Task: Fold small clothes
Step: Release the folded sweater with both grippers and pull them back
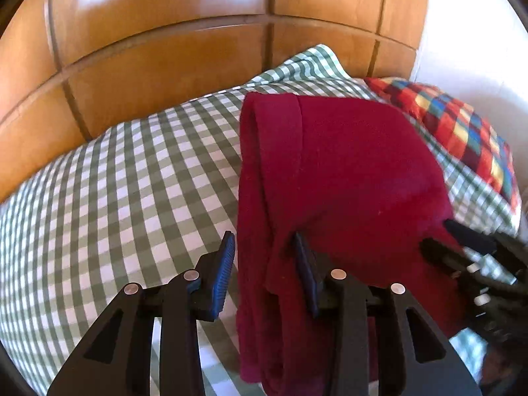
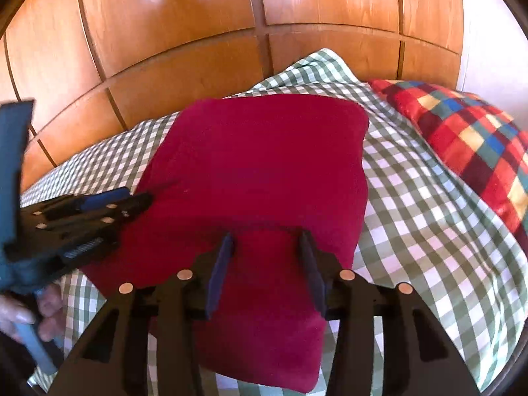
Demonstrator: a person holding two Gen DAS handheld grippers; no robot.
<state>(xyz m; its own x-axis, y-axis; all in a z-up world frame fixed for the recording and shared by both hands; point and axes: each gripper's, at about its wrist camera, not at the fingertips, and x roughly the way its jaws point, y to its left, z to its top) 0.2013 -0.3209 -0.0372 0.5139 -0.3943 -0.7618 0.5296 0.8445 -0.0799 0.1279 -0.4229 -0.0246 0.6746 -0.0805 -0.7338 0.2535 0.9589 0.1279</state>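
The red garment [image 2: 257, 165] lies folded on the checked bed [image 1: 132, 178], both the left gripper [image 1: 264, 264] and right gripper [image 2: 267, 264] with fingers apart around its near edge, so a one-layer pinch could undo the fold

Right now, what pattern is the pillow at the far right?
Multicolour check pillow: red, yellow, blue, green; clearest in right wrist view.

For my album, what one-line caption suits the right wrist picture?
Right gripper poised over a folded crimson garment on a green checked sheet.
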